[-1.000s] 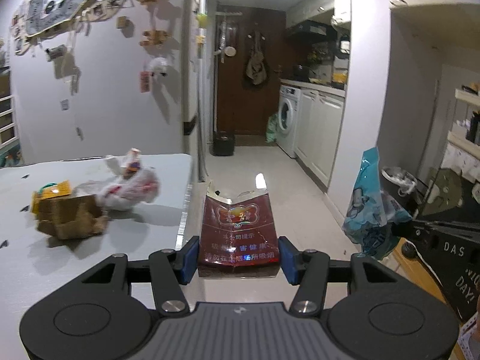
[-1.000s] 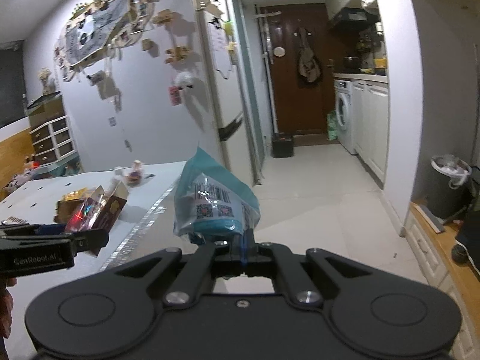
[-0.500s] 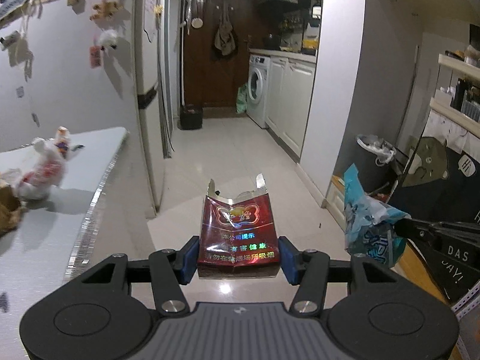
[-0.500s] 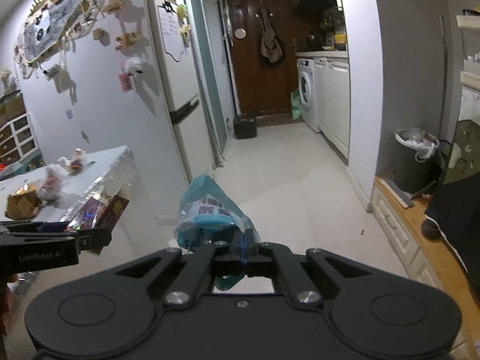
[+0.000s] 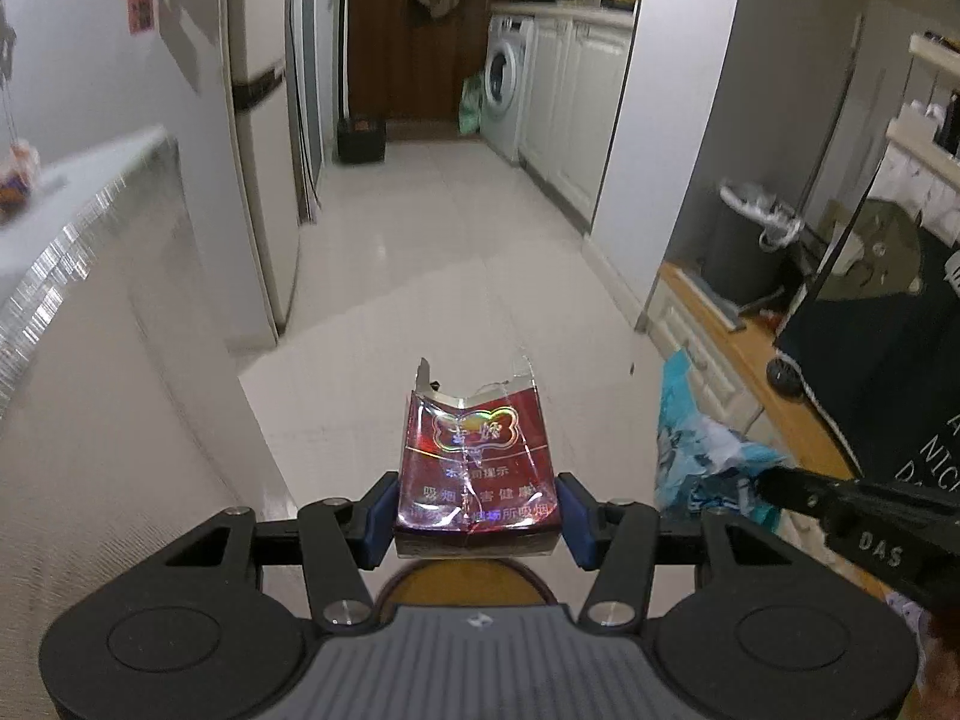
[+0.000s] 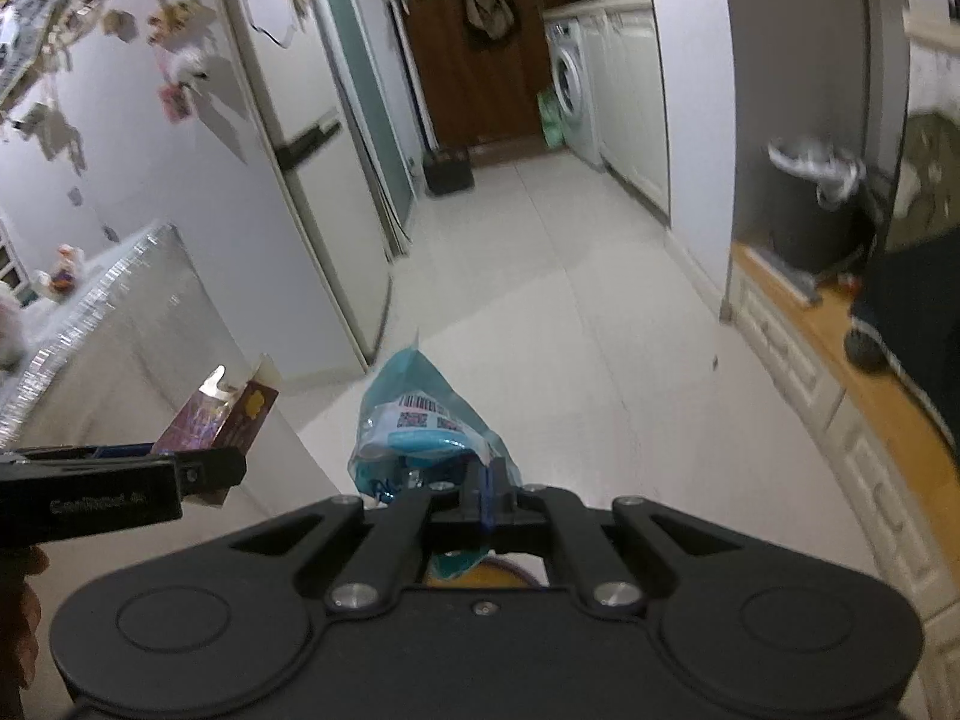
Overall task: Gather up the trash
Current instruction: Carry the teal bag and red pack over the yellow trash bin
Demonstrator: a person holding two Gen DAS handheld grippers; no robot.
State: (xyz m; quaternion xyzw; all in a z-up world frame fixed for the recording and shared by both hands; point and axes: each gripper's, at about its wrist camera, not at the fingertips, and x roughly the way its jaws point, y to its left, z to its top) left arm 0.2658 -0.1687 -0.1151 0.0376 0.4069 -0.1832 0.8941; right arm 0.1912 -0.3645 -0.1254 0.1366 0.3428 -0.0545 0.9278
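A torn red cigarette pack (image 5: 477,468) sits between the blue pads of my left gripper (image 5: 477,516), which is shut on its two sides. It shows again as the cigarette pack (image 6: 240,414) at the left of the right wrist view, in the left gripper (image 6: 237,471). My right gripper (image 6: 483,492) is shut on a crumpled blue plastic wrapper (image 6: 420,426) with a barcode label. From the left wrist view the wrapper (image 5: 702,462) hangs at the tip of the right gripper (image 5: 780,489). Both grippers point down at the tiled floor, side by side.
A round orange-brown thing with a dark rim (image 5: 462,582) lies just under the grippers, mostly hidden. The white table (image 5: 72,198) with a pink-white bag (image 5: 15,174) stands at left, next to a fridge (image 5: 258,120). A grey bin with white liner (image 5: 750,240) and a wooden ledge (image 5: 720,324) are at right.
Both grippers swung away from the table and sank toward the floor, keeping their loads. The table slid to the left edge. The round thing came into view below.
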